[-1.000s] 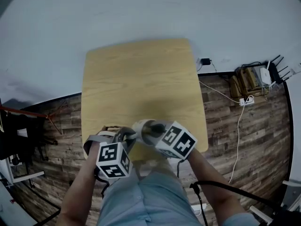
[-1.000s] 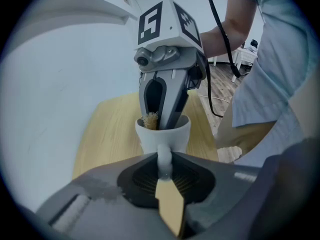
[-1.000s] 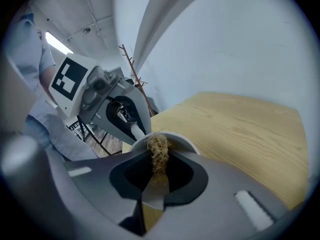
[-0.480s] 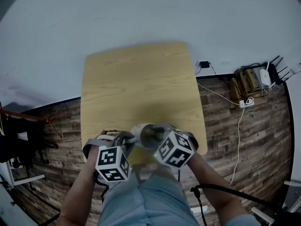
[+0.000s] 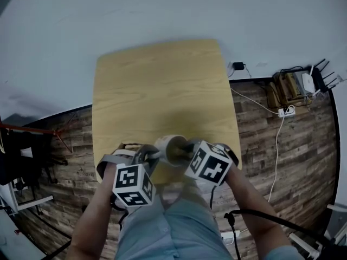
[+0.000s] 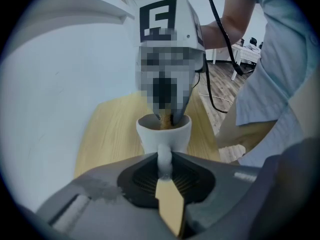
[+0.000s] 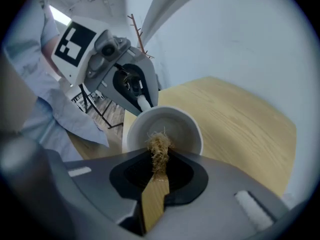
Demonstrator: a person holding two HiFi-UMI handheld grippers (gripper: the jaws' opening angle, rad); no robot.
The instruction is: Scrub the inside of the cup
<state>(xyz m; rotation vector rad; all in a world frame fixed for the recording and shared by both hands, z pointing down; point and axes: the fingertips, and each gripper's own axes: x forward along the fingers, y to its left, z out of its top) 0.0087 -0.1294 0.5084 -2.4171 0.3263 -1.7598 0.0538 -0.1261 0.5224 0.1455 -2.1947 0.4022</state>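
A white cup [image 5: 171, 148] hangs over the near edge of the wooden table [image 5: 157, 85]. My left gripper [image 5: 149, 156] is shut on the cup's handle [image 6: 164, 156], which shows between its jaws. My right gripper [image 5: 185, 148] is shut on a brush with a flat wooden handle [image 7: 154, 200]. Its straw-coloured bristles [image 7: 159, 148] reach over the rim into the cup [image 7: 165, 128]. In the left gripper view the right gripper [image 6: 168, 109] points down into the cup [image 6: 164, 133]. The cup's bottom is hidden.
Right of the table, cables, a power strip and a router [image 5: 297, 89] lie on the wood floor. A dark stand [image 5: 21, 156] is at the left. The person's lap [image 5: 168, 226] sits just below the table's near edge.
The right gripper has rolled and shifted a little to the right with the brush still in the cup. The left gripper and the cup have stayed put.
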